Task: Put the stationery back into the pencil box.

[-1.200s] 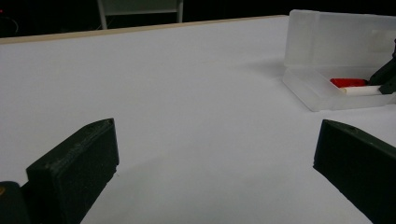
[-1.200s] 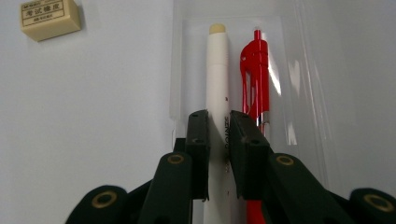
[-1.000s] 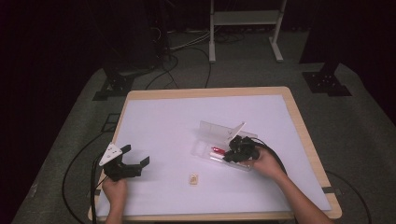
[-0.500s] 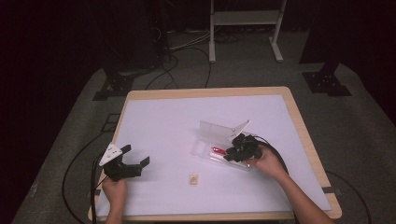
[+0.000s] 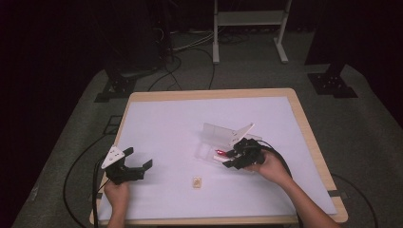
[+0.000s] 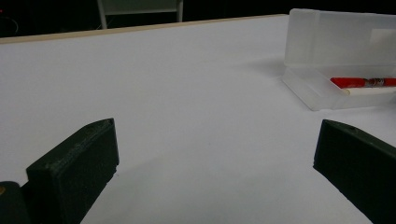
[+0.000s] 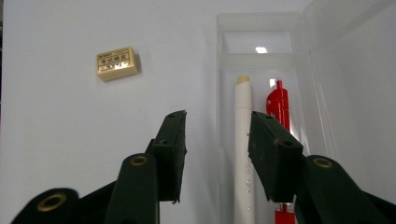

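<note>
Pens lie side by side in the clear pencil case [image 5: 216, 147] right of the bench [image 5: 180, 118] middle, lid upright: a white pen [image 7: 243, 140] and a red pen [image 7: 279, 105]. Going left to right, the left gripper [image 5: 135, 168] rests spread wide and empty near the front edge, a small eraser [image 5: 196, 182] lies alone mid-front, and the right gripper [image 5: 232, 158], its jaws just opened about halfway with nothing between them, hovers at the case. Judged risk: that gripper sits low over the thin wall, so a careless move could knock the case or roll a pen out.

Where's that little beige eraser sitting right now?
In the high view the eraser lies on the white table near its front edge, between the two grippers, just in front of the open clear pencil case.
</note>
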The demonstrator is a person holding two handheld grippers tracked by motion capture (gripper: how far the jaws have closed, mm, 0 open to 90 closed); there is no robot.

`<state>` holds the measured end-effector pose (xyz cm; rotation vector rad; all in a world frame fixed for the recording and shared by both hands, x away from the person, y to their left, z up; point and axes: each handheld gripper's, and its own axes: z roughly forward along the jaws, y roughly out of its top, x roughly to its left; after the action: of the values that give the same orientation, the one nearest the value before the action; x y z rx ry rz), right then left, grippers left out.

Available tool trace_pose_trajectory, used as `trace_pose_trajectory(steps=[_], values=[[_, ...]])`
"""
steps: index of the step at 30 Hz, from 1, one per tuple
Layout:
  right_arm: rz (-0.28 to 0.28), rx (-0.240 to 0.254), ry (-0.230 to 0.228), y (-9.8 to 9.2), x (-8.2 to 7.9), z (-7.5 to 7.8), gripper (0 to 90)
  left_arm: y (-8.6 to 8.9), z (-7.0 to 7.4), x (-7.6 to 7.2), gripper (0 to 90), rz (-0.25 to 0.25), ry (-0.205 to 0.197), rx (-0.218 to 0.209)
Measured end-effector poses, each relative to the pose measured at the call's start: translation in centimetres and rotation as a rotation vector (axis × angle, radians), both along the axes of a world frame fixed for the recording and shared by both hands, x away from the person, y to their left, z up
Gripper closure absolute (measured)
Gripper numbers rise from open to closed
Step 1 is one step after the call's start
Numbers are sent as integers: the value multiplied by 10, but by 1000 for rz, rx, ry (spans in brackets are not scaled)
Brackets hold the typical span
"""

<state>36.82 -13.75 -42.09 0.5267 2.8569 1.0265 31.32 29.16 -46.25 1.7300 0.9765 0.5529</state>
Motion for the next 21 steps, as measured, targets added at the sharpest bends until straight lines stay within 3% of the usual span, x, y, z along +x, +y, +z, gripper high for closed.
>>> trace_pose_trajectory(steps=[10,21], values=[[40,41,1,12,-10,6,505,0,0,0,0,-2,1,4],[87,46,16,31,-15,4,450,-1,0,0,0,-3,2,6]])
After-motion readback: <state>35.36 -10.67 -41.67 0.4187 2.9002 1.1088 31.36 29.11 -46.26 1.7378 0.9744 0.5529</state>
